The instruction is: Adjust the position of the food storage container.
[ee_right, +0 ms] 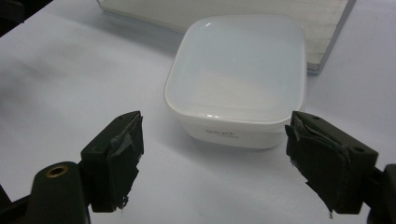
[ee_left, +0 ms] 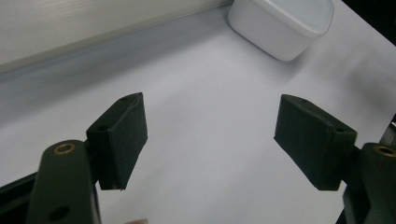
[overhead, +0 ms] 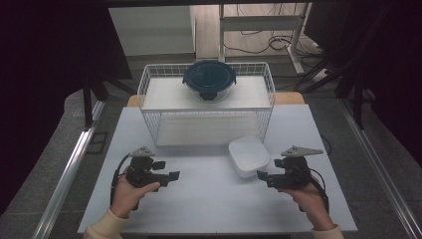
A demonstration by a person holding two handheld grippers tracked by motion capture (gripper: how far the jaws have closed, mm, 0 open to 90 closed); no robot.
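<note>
I am holding both grippers, left (overhead: 174, 175) and right (overhead: 262, 175), jaws wide and empty, over the matte white worktop (overhead: 209, 199); the glossy, round-cornered white tub (ee_right: 236, 81) is sitting just ahead of the right jaws.

small unreadable print on white container (ee_right: 224, 133)

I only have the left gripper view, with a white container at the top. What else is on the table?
Observer: In the high view, a white wire basket stands behind the white container, with a dark-lidded round container on its upper shelf.
Operator: Where is the other hand-held gripper?
Observer: The right hand-held gripper points at the white container, jaws open, not touching it.
Operator: Is that container lidded?
Observer: No, the right gripper view shows it open, nothing visible inside.
</note>
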